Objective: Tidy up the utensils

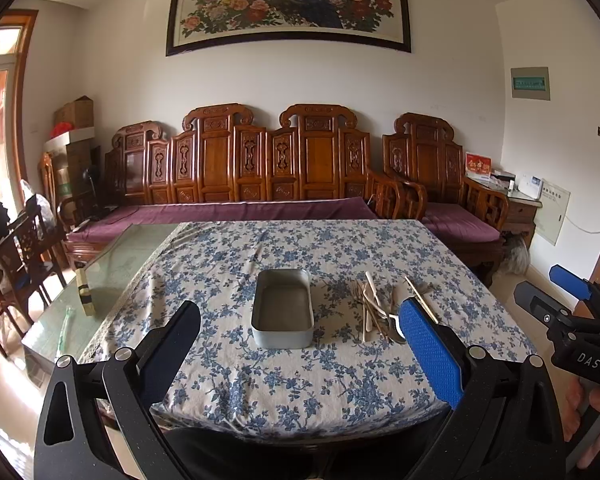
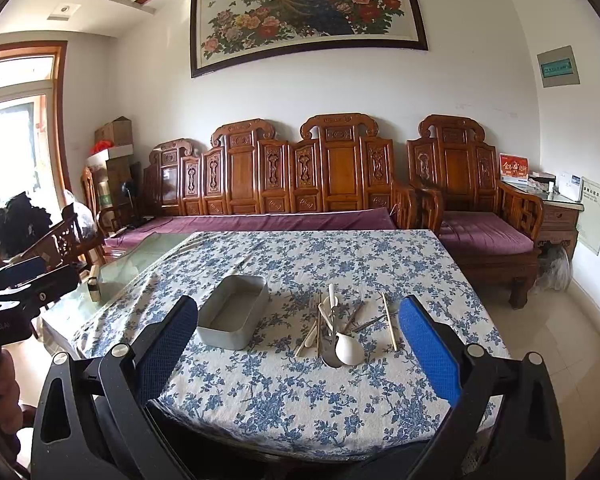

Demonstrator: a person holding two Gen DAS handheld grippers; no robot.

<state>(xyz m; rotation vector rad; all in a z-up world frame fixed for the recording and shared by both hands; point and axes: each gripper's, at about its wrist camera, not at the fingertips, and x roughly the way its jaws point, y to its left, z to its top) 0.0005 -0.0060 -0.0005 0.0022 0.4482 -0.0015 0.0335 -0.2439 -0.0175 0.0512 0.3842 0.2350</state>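
**Q.** What does the figure show of your two grippers?

**A.** Your left gripper (image 1: 300,334) hangs spread wide above the near edge of the bench (image 1: 300,392), empty; its jaws frame the metal tray (image 1: 283,309). Your right gripper (image 2: 300,334) is likewise spread and empty, its jaws framing the utensil pile (image 2: 334,330).

**Q.** Where do the task's things lie, and why so?

**A.** The tray sits empty on the floral cloth (image 2: 300,396), open side up, ready to receive. The pile lies just beside it on its right: forks, chopsticks, a white spoon (image 2: 348,350) and a metal one, crossed over each other. One chopstick (image 2: 389,322) lies apart. In my judgement nothing is sorted yet; the loose chopstick offers your right gripper the cleanest first pinch.
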